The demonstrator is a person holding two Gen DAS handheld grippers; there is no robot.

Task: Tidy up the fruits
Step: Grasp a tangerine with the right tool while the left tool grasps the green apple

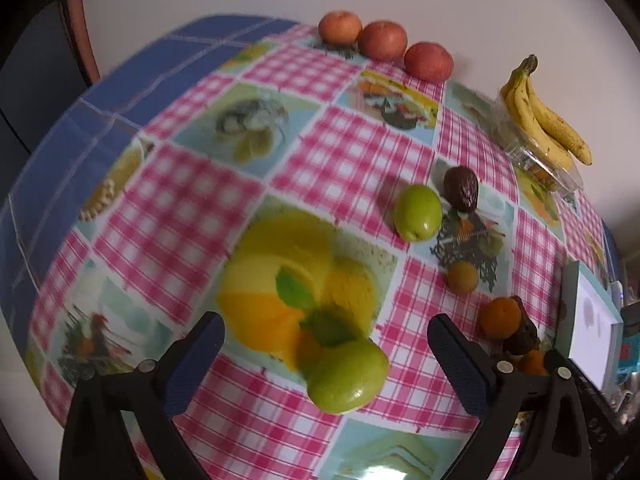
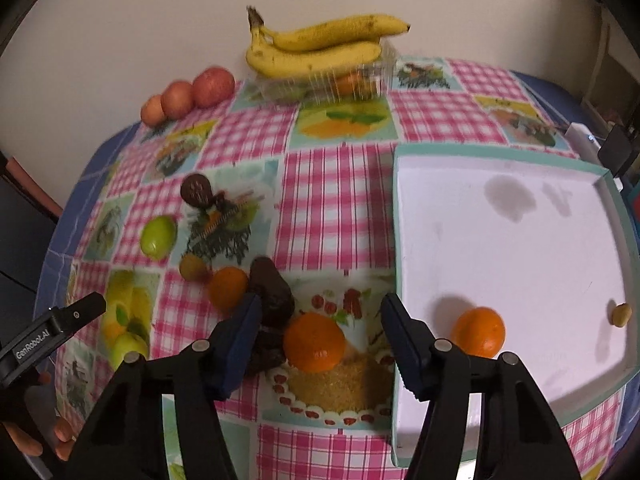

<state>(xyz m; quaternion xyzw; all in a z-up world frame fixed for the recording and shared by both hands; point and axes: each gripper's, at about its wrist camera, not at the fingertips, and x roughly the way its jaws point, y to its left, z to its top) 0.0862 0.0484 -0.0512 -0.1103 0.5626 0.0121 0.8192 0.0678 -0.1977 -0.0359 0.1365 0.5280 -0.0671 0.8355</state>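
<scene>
Fruits are lying all over the pink checked tabletop [image 2: 332, 208]. One round orange fruit [image 2: 314, 342] is sitting between the two fingers of the right claw [image 2: 316, 326], which are standing apart and not touching it. Just beside the left finger, a dark brown bumpy avocado [image 2: 272, 292] is resting. Another round orange [image 2: 478, 332] is lying inside the white tray with a pale green rim [image 2: 500, 152], near its front edge, and a small yellowish fruit [image 2: 620, 314] is sitting by the tray's right wall.

The left claw [image 1: 326, 344] is hanging wide apart above a shiny green apple [image 1: 346, 376], not squeezing it. A second green apple [image 1: 418, 212] is lying farther back, touching another dark avocado [image 1: 461, 189]. Three red apples [image 1: 382, 40] are lining up by the wall, and yellow bananas [image 1: 548, 124] are resting on a clear plastic box [image 1: 556, 172].
</scene>
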